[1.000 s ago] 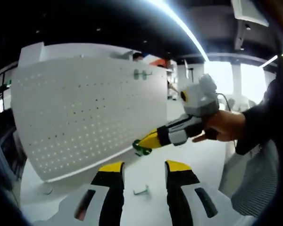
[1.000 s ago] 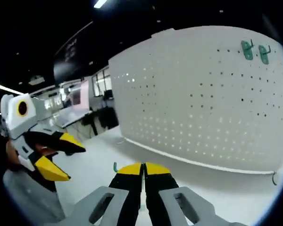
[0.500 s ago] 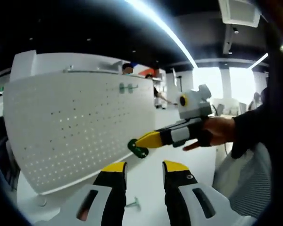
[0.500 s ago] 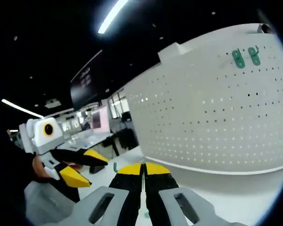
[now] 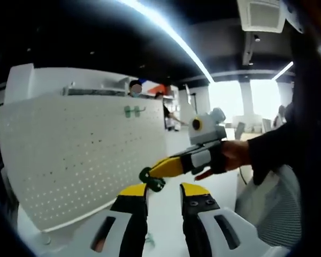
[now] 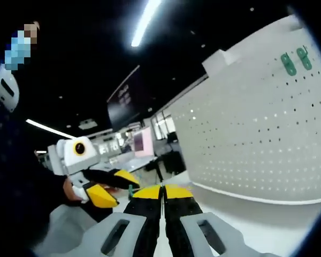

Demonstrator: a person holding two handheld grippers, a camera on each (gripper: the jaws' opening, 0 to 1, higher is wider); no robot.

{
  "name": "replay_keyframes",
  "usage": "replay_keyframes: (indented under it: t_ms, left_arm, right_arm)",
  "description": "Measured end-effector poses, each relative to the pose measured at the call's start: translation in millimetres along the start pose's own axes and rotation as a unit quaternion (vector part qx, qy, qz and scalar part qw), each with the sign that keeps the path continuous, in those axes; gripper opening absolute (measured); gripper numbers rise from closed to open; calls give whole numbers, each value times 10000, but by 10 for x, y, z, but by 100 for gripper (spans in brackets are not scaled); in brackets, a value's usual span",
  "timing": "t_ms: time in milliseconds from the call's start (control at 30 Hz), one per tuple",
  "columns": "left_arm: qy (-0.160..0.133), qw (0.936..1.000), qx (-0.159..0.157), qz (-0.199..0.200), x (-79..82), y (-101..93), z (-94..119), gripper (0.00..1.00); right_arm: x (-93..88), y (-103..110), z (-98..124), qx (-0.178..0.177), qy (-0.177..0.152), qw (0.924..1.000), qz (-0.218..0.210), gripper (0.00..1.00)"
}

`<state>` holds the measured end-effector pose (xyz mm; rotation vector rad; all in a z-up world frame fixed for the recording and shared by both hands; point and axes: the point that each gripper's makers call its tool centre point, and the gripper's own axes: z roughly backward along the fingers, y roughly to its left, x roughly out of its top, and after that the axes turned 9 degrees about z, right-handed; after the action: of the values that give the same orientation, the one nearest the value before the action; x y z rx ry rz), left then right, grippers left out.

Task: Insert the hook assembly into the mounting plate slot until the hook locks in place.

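Observation:
A white pegboard mounting plate (image 5: 80,160) stands upright on the left of the left gripper view, and it (image 6: 257,134) spans the right of the right gripper view. Two green hooks (image 5: 131,111) hang near its top edge, also visible as green hooks (image 6: 294,60). My right gripper (image 5: 150,175) reaches in from the right, shut on a green hook (image 5: 151,181) just above my left jaw tips. My left gripper (image 5: 163,189) is open and holds nothing. In the right gripper view my right gripper (image 6: 162,191) is shut, with a bit of green hook (image 6: 131,190) beside its tip. The left gripper (image 6: 116,188) stands open close by.
The white tabletop (image 6: 267,219) runs along the foot of the board. A person's dark sleeve (image 5: 289,150) and hand (image 5: 232,155) fill the right of the left gripper view. Office desks (image 6: 150,160) and ceiling lights lie beyond.
Both views have tilted upward. The right gripper with the green hook has come closer to the left gripper's jaw tips. Both grippers keep their states.

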<state>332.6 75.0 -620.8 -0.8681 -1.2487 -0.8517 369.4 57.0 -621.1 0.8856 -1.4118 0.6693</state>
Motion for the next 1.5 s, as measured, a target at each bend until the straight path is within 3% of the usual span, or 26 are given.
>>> replay_keyframes:
  t_ms: [367, 467, 1033, 1500]
  left_arm:
    - [-257, 9995, -150, -105, 131, -68, 39, 15]
    - [-323, 9990, -224, -223, 141, -94, 41, 8]
    - [-607, 9963, -606, 28, 212, -195, 5, 5]
    - [-328, 9938, -988, 383, 134, -286, -62, 2]
  right_arm:
    - [47, 120, 11, 359, -132, 9990, -224, 0]
    - [45, 161, 3, 437, -130, 9986, -257, 0]
    - [106, 208, 0, 575, -295, 9972, -363, 0]
    - [118, 245, 6, 682, -283, 9968, -295, 3]
